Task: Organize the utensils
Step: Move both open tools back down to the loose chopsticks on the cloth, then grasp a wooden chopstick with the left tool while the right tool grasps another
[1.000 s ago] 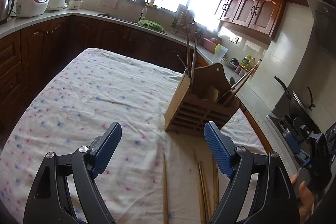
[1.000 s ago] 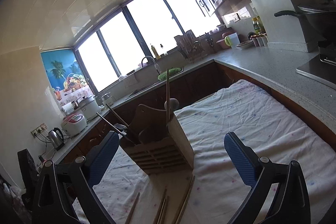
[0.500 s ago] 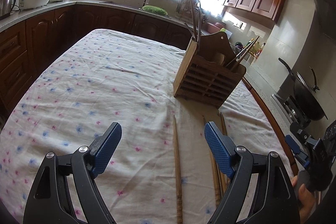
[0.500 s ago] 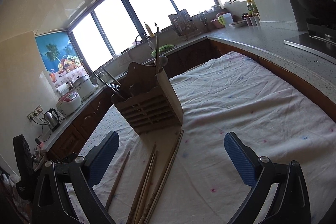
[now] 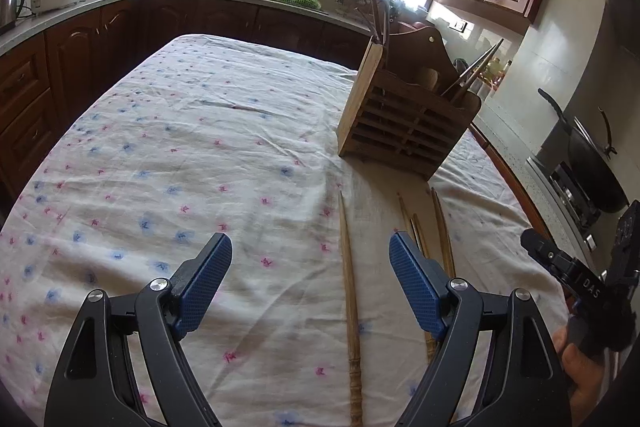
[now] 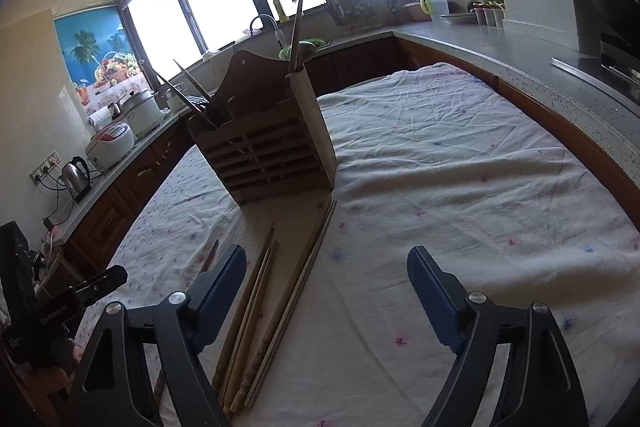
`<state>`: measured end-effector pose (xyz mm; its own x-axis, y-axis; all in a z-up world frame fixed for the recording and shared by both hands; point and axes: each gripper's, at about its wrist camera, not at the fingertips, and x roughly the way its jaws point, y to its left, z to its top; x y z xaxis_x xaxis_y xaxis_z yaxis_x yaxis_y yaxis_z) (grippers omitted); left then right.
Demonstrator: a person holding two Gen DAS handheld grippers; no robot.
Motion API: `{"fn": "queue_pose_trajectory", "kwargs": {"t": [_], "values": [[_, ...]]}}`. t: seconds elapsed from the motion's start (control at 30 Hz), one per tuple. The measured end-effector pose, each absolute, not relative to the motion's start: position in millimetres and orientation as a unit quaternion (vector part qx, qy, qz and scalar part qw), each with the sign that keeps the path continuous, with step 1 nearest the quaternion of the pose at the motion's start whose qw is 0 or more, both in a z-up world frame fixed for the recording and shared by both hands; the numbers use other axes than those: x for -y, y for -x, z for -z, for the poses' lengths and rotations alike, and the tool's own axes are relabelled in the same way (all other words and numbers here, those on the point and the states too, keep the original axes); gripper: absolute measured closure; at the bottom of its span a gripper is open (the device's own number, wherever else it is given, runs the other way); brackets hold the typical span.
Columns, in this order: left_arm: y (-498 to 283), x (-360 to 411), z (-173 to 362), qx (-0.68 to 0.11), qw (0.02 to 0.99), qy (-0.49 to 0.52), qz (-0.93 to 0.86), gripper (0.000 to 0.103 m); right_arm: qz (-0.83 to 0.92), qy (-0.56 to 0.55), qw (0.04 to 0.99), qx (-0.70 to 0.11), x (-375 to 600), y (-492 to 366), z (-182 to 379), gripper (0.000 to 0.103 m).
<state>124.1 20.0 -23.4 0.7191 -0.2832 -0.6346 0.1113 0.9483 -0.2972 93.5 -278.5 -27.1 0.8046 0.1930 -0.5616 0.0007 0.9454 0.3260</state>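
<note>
Wooden chopsticks point(image 5: 351, 291) lie before slatted wooden holder point(image 5: 404, 125) on wrinkled cloth point(image 5: 180, 155).

Utensil holder point(image 5: 404, 115) stands on the tablecloth point(image 5: 180, 147), right of frame centre; loose chopsticks point(image 5: 350, 291) lie below it toward the bottom edge.

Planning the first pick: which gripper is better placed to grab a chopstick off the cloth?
Probably left. The left gripper is open with the lone chopstick lying between its fingers. The right gripper is open too, but the chopstick bundle lies toward its left finger, off centre.
</note>
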Motion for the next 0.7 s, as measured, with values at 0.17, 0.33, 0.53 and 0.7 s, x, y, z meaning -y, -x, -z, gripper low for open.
{"fn": "queue_pose_trajectory", "kwargs": {"t": [0.17, 0.33, 0.53, 0.7], "values": [[-131.9, -11.0, 28.4, -0.376, 0.913, 0.105, 0.118, 0.029, -0.059, -0.156, 0.926, -0.339, 275.2, -109.7, 38.4, 0.052], [-146.8, 0.5, 35.5, -0.405, 0.900, 0.090, 0.132, 0.049, -0.086, -0.160, 0.914, -0.364, 265.1, -128.9, 44.7, 0.068], [-166.7, 12.5, 40.1, -0.424, 0.891, 0.072, 0.143, 0.054, -0.090, -0.151, 0.908, -0.379, 255.8, -157.1, 48.9, 0.076], [-181.4, 17.1, 46.1, -0.441, 0.882, 0.068, 0.149, 0.060, -0.092, -0.155, 0.903, -0.389, 255.3, -186.7, 51.9, 0.088]]}}
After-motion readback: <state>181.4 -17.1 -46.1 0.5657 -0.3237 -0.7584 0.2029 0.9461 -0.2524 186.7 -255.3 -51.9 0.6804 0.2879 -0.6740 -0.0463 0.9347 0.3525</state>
